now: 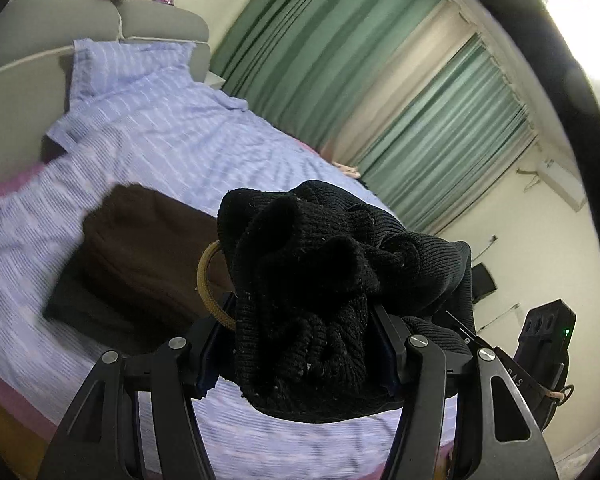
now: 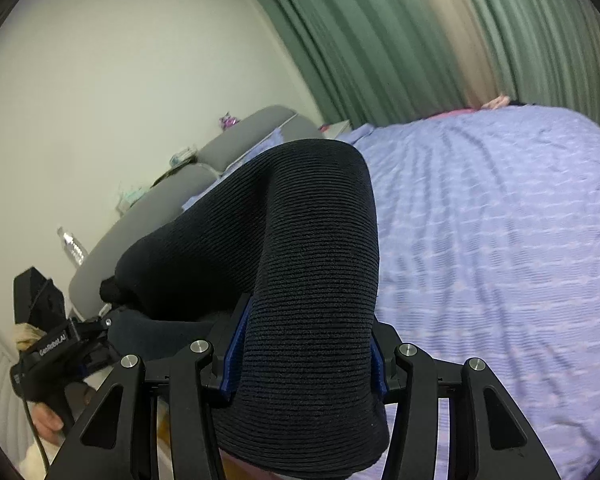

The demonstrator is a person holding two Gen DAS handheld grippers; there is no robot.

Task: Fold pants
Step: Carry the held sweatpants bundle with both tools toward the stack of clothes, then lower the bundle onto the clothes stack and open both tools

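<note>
The pants are black ribbed knit. In the left wrist view my left gripper (image 1: 300, 344) is shut on a bunched wad of the black pants (image 1: 320, 264), held up above the bed. In the right wrist view my right gripper (image 2: 304, 344) is shut on another part of the black pants (image 2: 312, 248), which drape smoothly over the fingers and run left to the left gripper (image 2: 72, 344). The fabric hides both sets of fingertips. The right gripper's body shows at the right edge of the left wrist view (image 1: 548, 344).
A bed with a lilac striped cover (image 1: 172, 136) (image 2: 500, 240) lies below. Folded brown and dark garments (image 1: 140, 256) are stacked on it. A grey headboard (image 1: 60, 28), green curtains (image 1: 380, 60), a plastic bottle (image 2: 72, 246) and a pillow (image 1: 128, 64) are around.
</note>
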